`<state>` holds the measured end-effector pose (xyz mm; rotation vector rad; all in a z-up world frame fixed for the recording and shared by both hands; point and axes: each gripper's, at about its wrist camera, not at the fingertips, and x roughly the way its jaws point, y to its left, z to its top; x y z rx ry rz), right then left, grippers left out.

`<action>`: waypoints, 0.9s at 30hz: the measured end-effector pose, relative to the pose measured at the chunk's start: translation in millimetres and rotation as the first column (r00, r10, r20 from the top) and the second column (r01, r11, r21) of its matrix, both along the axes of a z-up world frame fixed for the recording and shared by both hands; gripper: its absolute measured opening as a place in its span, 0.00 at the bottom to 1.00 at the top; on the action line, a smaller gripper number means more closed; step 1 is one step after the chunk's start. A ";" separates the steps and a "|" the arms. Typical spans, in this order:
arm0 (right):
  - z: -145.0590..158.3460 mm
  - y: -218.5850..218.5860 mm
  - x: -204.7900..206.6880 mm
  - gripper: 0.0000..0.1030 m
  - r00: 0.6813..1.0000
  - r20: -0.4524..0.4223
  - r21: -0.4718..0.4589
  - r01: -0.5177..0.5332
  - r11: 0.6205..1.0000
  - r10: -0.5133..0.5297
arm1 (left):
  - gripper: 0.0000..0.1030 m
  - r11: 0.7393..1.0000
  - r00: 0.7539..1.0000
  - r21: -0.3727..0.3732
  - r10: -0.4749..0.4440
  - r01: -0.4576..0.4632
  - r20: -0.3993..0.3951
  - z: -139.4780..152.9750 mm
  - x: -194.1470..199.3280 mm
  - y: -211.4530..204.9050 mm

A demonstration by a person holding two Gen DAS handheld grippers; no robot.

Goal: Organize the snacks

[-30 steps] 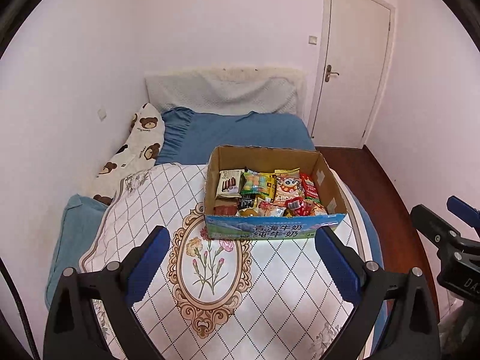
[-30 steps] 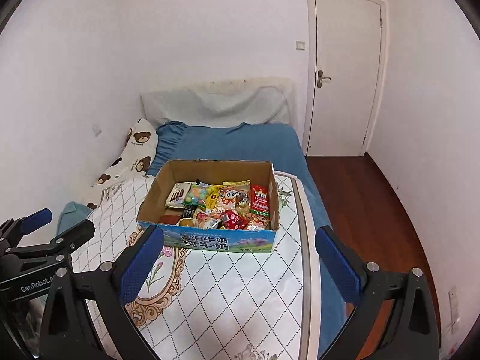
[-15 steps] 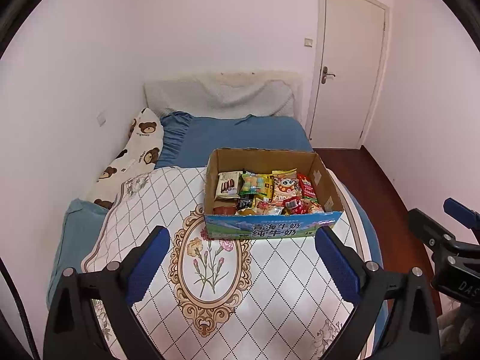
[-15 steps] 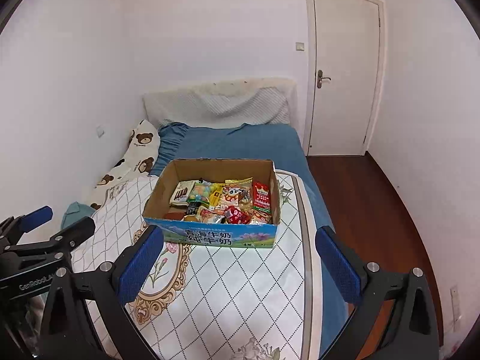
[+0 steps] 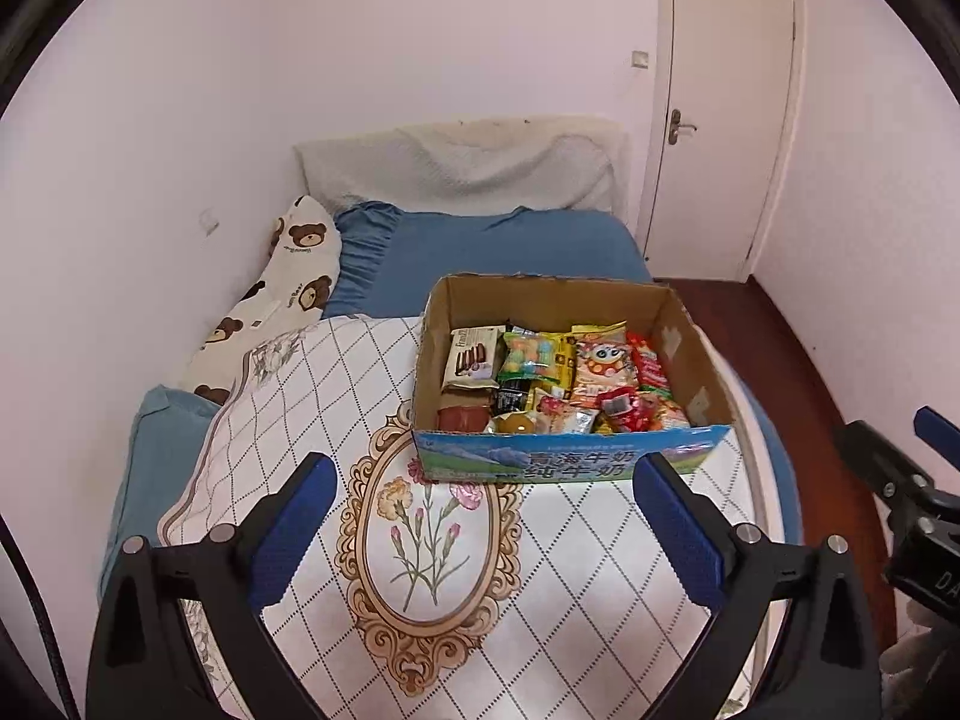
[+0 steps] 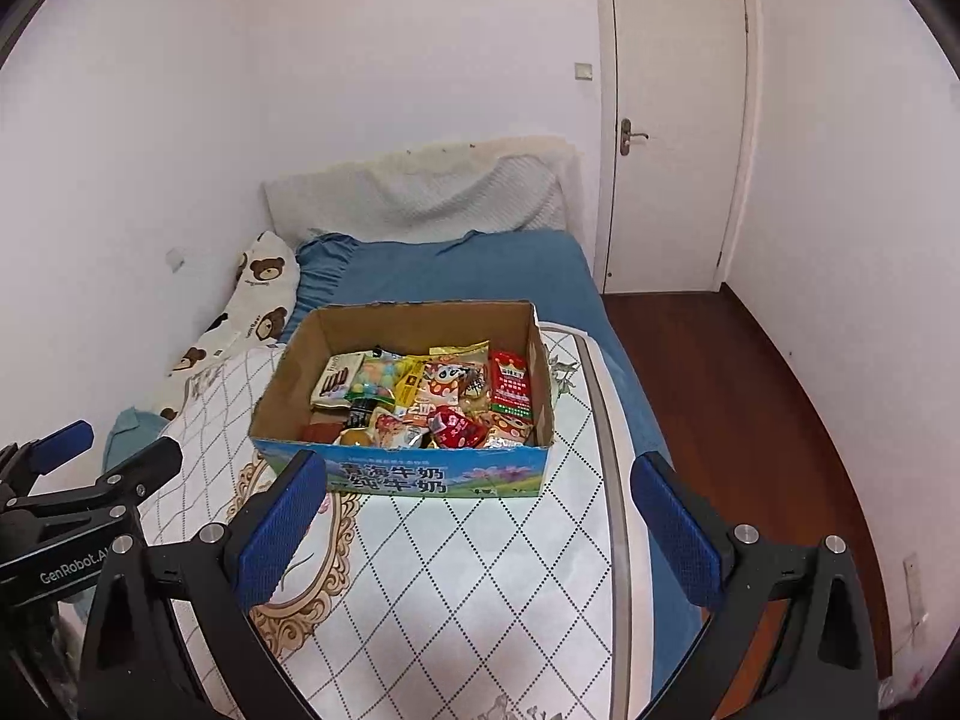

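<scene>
Snacks heaped loose inside cardboard box on quilt — all in box, none seen outside it. Box ahead of both claws, well apart. Left gripper and right gripper spread wide, empty — held back, likely for overview. Fits sorting pending or finished.
</scene>
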<state>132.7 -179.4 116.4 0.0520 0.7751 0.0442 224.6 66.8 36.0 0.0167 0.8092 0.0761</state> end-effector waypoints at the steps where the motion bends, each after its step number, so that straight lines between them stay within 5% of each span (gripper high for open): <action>1: -1.7 -1.0 3.7 1.00 1.000 0.000 0.001 0.004 1.000 -0.004 | 0.98 1.000 1.000 0.005 0.004 -0.004 -0.001 -2.4 4.0 0.0; 27: -60.6 -14.8 81.8 1.00 0.994 -0.101 0.004 0.051 0.999 -0.050 | 0.98 1.000 0.996 0.026 0.001 0.001 -0.094 -39.8 71.7 -16.9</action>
